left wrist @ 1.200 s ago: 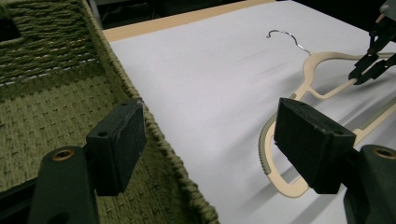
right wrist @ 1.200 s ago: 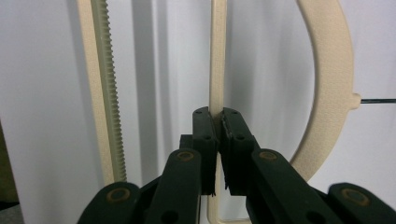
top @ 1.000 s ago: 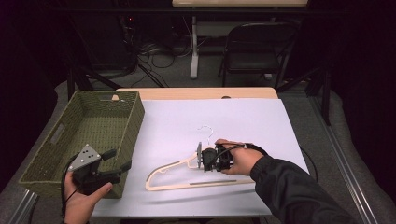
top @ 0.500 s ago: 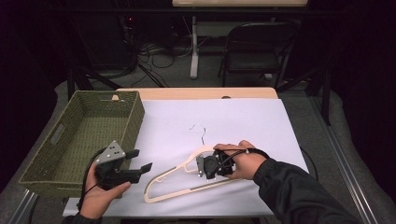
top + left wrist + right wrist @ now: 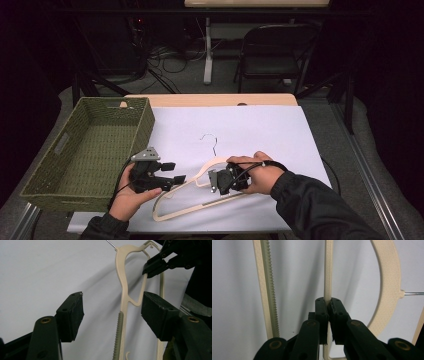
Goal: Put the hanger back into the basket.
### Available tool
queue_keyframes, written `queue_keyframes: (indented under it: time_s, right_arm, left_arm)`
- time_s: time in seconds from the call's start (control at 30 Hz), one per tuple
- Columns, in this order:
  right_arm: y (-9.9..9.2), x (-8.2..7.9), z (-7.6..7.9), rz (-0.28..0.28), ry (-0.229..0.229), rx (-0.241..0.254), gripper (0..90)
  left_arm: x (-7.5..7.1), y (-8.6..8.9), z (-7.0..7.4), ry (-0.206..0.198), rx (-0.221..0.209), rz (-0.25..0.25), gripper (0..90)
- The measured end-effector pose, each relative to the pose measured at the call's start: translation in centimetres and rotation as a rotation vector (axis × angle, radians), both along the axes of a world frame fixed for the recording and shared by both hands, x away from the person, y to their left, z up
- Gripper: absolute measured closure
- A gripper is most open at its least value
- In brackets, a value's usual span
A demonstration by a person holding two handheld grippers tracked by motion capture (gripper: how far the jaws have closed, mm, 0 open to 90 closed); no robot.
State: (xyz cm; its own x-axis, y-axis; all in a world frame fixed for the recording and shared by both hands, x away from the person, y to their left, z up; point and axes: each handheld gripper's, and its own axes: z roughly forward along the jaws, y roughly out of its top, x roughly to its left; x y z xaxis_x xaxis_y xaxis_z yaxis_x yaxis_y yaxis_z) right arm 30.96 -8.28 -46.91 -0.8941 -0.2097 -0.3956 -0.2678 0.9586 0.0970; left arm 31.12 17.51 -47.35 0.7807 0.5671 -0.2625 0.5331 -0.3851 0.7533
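A cream plastic hanger (image 5: 186,211) with a thin metal hook (image 5: 213,143) lies on the white sheet (image 5: 260,130), its hook pointing away from me. My right gripper (image 5: 213,181) is shut on one of its thin bars; the right gripper view shows the jaws (image 5: 328,302) clamped around that bar (image 5: 327,270). My left gripper (image 5: 175,171) is open at the hanger's left end. In the left gripper view the hanger's ribbed arm (image 5: 124,297) runs up between its spread jaws (image 5: 112,297), touching neither pad. The right gripper (image 5: 150,268) shows at the top right of that view.
A green woven basket (image 5: 60,145) stands on the left of the table, close beside my left hand. The wooden table edge (image 5: 210,99) lies at the back, with a folding chair (image 5: 270,55) and floor cables beyond it.
My left gripper has moved right from beside the basket to the hanger's left end. The right gripper has swung the hanger so that its left end sits lower.
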Motion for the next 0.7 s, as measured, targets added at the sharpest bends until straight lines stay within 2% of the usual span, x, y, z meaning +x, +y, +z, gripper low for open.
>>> queue_keyframes:
  time_s: [0.03, 0.17, 0.2, 0.3, 0.33, 0.43, 0.7]
  right_arm:
    - [0.0, 0.0, 0.0, 0.007, -0.005, -0.001, 85.7]
    - [0.1, 0.0, 0.0, 0.008, -0.008, -0.004, 85.7]
    - [0.1, -0.1, 0.0, 0.002, -0.009, -0.001, 85.6]
    - [0.2, -0.1, -0.1, 0.014, -0.018, -0.001, 85.6]
    - [0.3, -0.1, -0.1, 0.010, -0.027, 0.003, 85.7]
    - [0.3, -0.2, -0.1, 0.012, -0.032, 0.007, 85.6]
    - [0.2, -0.3, 0.1, 0.020, -0.062, 0.016, 85.6]
  left_arm:
    - [0.3, -0.4, -0.2, 0.027, -0.005, -0.013, 36.2]
    - [0.7, -1.1, -0.5, 0.047, 0.004, -0.033, 36.8]
    - [0.8, -1.3, -0.6, 0.068, 0.009, -0.047, 36.8]
    - [1.2, -1.9, -0.8, 0.093, 0.007, -0.069, 36.8]
    - [1.4, -2.3, -1.0, 0.117, 0.006, -0.084, 38.7]
    - [1.6, -2.5, -1.2, 0.140, -0.010, -0.091, 39.9]
    - [2.1, -3.3, -1.7, 0.209, -0.020, -0.122, 45.7]
